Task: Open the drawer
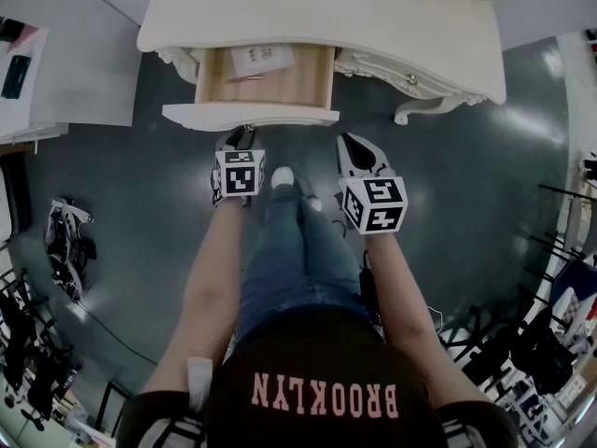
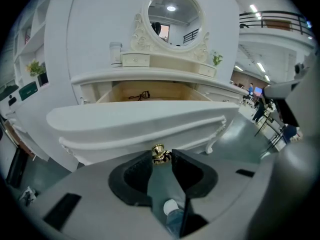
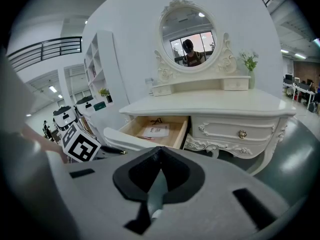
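Observation:
The white dressing table's [image 1: 373,17] left drawer [image 1: 308,82] stands pulled out, and its wooden inside shows a paper [image 1: 262,59]. My left gripper [image 1: 244,134] is at the drawer's white front [image 1: 250,115]. In the left gripper view its black pads are shut on the small gold knob [image 2: 159,155] under the front panel [image 2: 140,121]. My right gripper [image 1: 347,142] hangs free to the right of the drawer, over the floor. Its jaw tips meet with nothing between them [image 3: 160,150]. The open drawer [image 3: 172,131] and the left gripper's marker cube [image 3: 80,143] also show in the right gripper view.
The right-hand drawer [image 3: 240,130] is closed and has a gold knob [image 3: 242,134]. A round mirror [image 3: 189,39] and a small plant [image 3: 249,61] stand on the tabletop. The person's legs and shoes [image 1: 283,177] are just below the drawer. Gear lies on the floor at left [image 1: 67,245].

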Demonstrator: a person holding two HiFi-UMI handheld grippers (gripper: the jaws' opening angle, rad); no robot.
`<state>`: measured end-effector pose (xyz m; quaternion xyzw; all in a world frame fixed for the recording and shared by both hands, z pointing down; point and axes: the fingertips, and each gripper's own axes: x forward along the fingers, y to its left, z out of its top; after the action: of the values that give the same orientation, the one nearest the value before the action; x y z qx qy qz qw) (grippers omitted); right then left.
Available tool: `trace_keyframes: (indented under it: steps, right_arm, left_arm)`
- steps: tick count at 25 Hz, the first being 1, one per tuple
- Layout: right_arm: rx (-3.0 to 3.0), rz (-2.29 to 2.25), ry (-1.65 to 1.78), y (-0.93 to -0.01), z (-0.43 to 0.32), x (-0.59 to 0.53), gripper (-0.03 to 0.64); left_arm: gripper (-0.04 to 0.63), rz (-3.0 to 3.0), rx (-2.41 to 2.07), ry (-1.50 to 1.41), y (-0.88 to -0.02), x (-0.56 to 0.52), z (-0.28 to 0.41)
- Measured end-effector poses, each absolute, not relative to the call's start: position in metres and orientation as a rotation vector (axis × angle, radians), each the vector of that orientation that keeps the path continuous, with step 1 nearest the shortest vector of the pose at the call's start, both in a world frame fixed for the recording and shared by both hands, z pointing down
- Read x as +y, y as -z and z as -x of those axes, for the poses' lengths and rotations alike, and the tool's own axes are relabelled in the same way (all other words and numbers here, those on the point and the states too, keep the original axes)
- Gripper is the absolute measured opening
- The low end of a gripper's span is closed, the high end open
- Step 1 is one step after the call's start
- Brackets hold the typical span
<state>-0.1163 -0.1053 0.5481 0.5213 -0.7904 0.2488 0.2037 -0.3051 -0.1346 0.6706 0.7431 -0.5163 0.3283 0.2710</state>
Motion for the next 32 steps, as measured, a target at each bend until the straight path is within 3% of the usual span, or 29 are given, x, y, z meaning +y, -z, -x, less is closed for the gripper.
trace_keyframes:
  steps: [24,32]
  right_arm:
    - [-2.235,-1.381,-0.640,-0.526,0.122,-0.064,-0.005]
    - [-2.276,-1.402,-0.576,-0.497,0.132,-0.078,-0.005]
  left_arm:
    - [0.118,-1.952,-1.389,-0.923,-0.662,-0.101,0.318]
    - [0.112,-1.933,-1.414,-0.813,-0.628,-0.089,0.330]
